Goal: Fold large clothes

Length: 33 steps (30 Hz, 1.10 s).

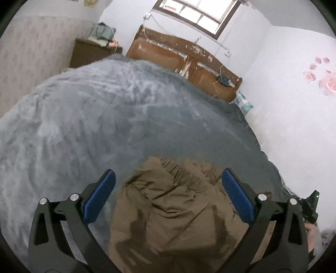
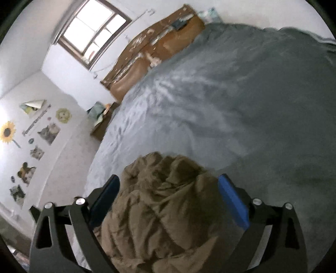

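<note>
The left gripper [image 1: 168, 184] is held above the bed and angled down toward it, its 2 blue-padded fingers [image 1: 98, 195] spread wide with nothing clamped between them. The crumpled brown fabric garment [image 1: 172, 210] is seen in the gap between the pads, lying below them; contact with either pad cannot be made out. The right gripper [image 2: 169, 189] is held in a similar downward pose, tilted so that the room appears slanted, and its jaws are likewise set wide apart. In that view the brown garment [image 2: 159, 210] fills the space between the pads and comes close to both, but whether it is touched cannot be told.

The garment is bunched into a rumpled heap with many deep creases and folds, and no sleeve or collar can be distinguished. It is placed on the fluffy grey plush blanket [image 1: 105, 126] that covers the bed, at the end away from the worn brown wooden headboard [image 1: 178, 61], which is set beneath the window [image 1: 199, 12].
</note>
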Motion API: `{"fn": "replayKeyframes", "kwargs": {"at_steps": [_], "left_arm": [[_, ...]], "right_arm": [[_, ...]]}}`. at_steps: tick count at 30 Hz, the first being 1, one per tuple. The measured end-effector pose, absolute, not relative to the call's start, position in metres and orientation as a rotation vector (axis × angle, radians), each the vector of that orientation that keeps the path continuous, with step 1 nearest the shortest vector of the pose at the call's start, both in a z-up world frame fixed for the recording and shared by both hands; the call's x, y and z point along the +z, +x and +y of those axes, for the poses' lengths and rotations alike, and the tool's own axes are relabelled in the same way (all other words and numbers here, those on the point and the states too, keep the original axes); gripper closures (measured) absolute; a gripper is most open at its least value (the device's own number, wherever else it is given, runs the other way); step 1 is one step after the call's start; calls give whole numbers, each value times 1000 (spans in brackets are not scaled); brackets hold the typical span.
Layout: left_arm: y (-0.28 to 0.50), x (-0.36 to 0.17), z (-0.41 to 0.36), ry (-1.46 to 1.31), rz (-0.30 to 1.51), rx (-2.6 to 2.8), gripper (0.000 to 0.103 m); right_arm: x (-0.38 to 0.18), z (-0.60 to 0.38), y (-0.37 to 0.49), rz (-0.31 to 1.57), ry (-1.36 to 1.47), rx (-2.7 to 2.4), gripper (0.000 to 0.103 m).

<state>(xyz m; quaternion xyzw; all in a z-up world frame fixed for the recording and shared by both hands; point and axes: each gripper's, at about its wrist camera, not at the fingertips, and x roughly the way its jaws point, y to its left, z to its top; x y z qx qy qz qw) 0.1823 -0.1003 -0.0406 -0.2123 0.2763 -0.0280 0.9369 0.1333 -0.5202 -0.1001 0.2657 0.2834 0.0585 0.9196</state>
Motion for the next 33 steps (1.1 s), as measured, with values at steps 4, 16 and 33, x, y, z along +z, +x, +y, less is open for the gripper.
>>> {"fn": "replayKeyframes", "kwargs": {"at_steps": [4,16,33], "left_arm": [[188,-61,-93,-306,668,39,3],[238,-146,-124,-218,913,-109,3],[224,-92,-133,-223,678,-58,97]], "right_arm": [[-121,-518,144,662,423,35,8],[-164,-473,175,847,248,179,30],[-93,-460,145,563,95,77,85]]}}
